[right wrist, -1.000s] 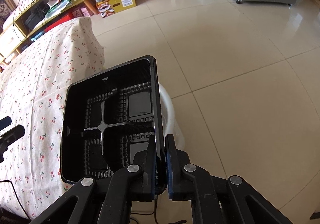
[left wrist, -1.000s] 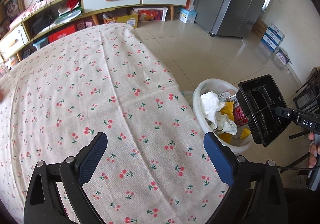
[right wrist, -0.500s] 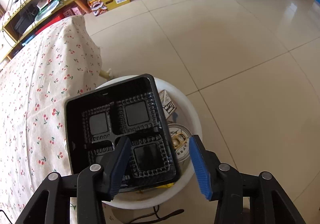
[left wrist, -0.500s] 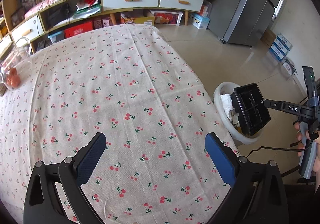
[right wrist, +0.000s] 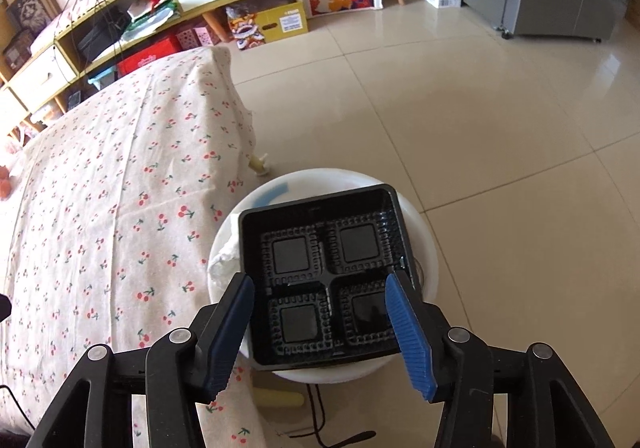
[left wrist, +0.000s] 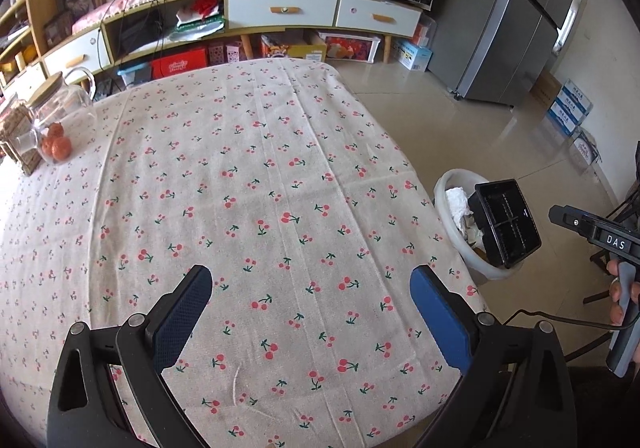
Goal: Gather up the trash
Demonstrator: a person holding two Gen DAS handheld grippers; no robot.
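We find both views bright and sharp under even daylight. Glare lies on the tiled floor (right wrist: 500, 136) near the refrigerator (left wrist: 516, 20), strongest toward the right edge of the left wrist view. Shadows are soft and faint. Fisheye distortion bends the cabinet (left wrist: 280, 12) lines, and dark vignetting fills the corners. We note no motion blur.

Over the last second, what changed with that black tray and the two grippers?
The right gripper let go of the black tray: it was clamped on the tray's rim, its jaws are now opening, and the tray lies on top of the trash in the white bin. The left gripper drew back over the cherry tablecloth, bringing the glass jar into view. It stayed open and empty.
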